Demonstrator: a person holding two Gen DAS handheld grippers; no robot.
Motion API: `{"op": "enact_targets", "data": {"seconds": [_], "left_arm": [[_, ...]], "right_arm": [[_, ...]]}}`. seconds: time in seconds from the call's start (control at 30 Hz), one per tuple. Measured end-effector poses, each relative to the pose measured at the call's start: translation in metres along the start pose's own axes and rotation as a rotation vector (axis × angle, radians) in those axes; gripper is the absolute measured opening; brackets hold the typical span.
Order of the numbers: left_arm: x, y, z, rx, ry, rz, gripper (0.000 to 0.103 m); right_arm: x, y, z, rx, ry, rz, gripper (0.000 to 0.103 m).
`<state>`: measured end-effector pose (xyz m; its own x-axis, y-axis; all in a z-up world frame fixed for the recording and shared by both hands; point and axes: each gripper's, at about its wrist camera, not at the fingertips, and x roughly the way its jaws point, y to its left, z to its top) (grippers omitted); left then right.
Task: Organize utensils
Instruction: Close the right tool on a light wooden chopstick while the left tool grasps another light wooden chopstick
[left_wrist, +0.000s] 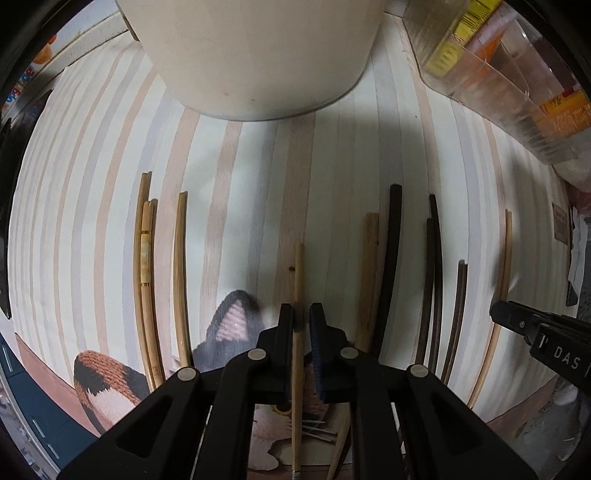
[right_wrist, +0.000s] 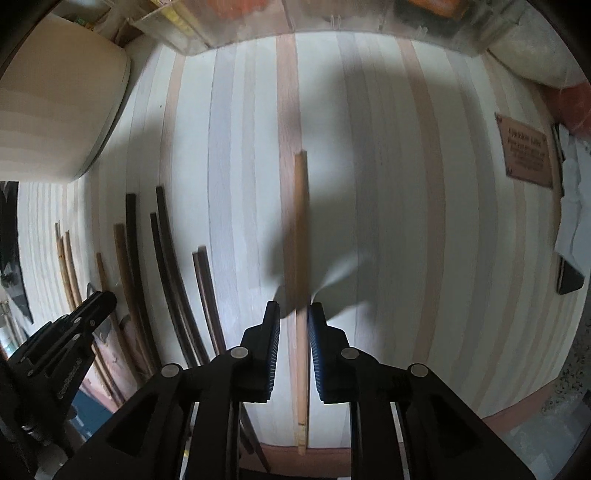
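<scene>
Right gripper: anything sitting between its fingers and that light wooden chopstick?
Nothing visible. The light wooden chopstick already runs through the gap of the right gripper, with no other object between the fingers and the stick. The dark chopsticks lie apart on the striped mat, off to its left.
</scene>
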<state>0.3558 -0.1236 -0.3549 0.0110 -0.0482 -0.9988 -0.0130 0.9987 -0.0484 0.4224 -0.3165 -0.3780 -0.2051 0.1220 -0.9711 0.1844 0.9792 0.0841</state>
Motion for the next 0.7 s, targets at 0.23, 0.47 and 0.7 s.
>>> {"op": "enact_targets", "data": {"seconds": [0.23,0.47,0.7], "left_arm": [[0.001,-0.01,0.005,0.054,-0.022,0.044,0.005],[0.002,-0.021,-0.01,0.09,-0.076,0.089,0.003],[-0.044,-0.01,-0.037,0.073,-0.181,0.066,0.003]], "right_arm": [[0.0,0.019,0.009,-0.027,-0.04,-0.094,0.018],[-0.003,0.035,-0.011,-0.059,-0.14,-0.127,0.007],[-0.017,0.022,-0.052,-0.031,-0.24,-0.048,0.007]]}}
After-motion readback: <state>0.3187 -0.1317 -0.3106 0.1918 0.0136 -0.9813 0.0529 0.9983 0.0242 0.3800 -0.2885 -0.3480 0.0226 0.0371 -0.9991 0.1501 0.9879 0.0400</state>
